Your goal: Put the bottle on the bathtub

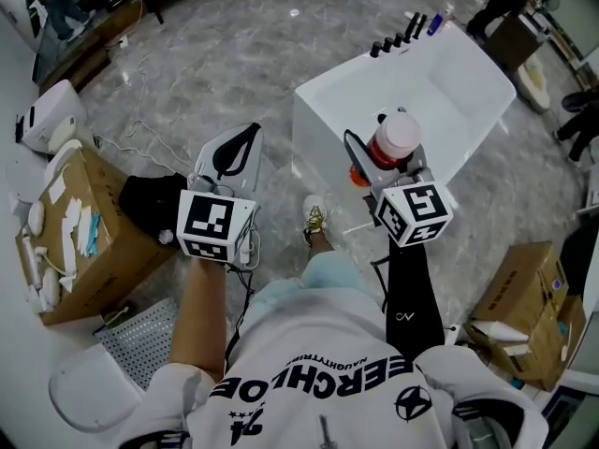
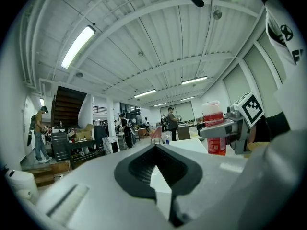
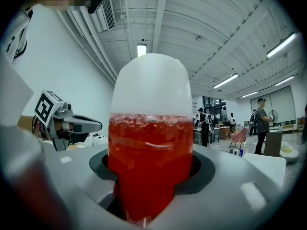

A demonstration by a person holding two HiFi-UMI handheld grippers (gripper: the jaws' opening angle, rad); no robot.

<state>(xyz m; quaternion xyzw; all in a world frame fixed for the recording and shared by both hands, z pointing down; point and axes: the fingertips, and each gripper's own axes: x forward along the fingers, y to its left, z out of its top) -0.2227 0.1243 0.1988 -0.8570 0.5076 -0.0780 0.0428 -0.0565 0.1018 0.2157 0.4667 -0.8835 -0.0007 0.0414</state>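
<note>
The right tool [image 1: 379,164] grips the bottle [image 3: 146,147], red liquid up to its white cap, above the near rim of the bathtub [image 1: 323,134]. The left tool [image 1: 245,138] is closed on nothing. Only the head view shows the small dark bottles [image 1: 398,34] on the bathtub's far rim.

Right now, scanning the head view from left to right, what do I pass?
open cardboard box → left hand-held gripper → shoe → red bottle in right hand-held gripper → second cardboard box

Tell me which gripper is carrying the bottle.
The right gripper: its jaws clamp the white-capped red bottle. The left gripper has nothing between its jaws.
</note>
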